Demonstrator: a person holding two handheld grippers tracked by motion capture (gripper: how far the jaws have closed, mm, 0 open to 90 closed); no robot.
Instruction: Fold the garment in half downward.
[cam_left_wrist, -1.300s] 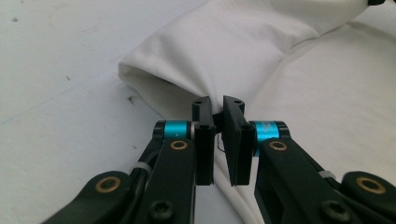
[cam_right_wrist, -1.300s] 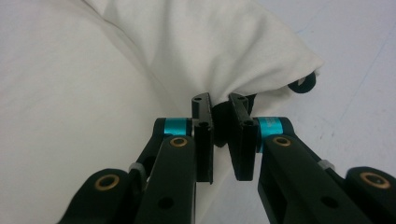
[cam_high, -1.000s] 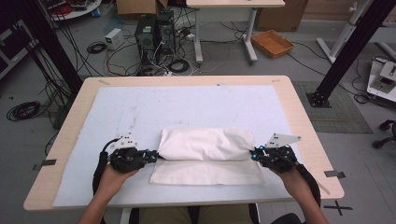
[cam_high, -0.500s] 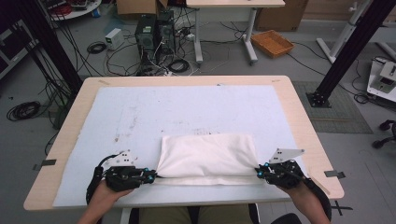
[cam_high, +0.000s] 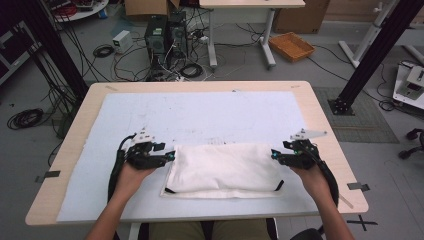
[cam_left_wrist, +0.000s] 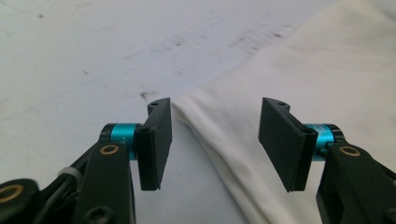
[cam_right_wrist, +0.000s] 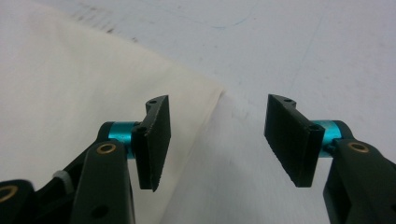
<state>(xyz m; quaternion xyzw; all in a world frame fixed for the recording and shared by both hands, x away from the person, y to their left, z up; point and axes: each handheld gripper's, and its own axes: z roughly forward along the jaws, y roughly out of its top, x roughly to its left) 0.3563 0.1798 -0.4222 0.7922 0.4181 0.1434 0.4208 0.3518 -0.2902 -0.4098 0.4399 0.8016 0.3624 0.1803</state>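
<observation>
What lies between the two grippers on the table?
The folded white cloth fills the stretch between the left gripper and right gripper, in the high view.

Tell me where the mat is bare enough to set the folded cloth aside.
The whole far half of the mat, beyond the folded cloth, is bare. It is crowded along the near edge: the left gripper and right gripper, jaws just opened, flank the cloth's ends.

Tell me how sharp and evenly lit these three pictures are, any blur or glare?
High view: even, soft light, no glare, slightly grainy; folded white cloth throws almost no shadow. Left gripper view: pads sharp, cloth beyond them soft, mat pale and washed out. Right gripper view: pads crisp, mat behind bluish and blurred.
</observation>
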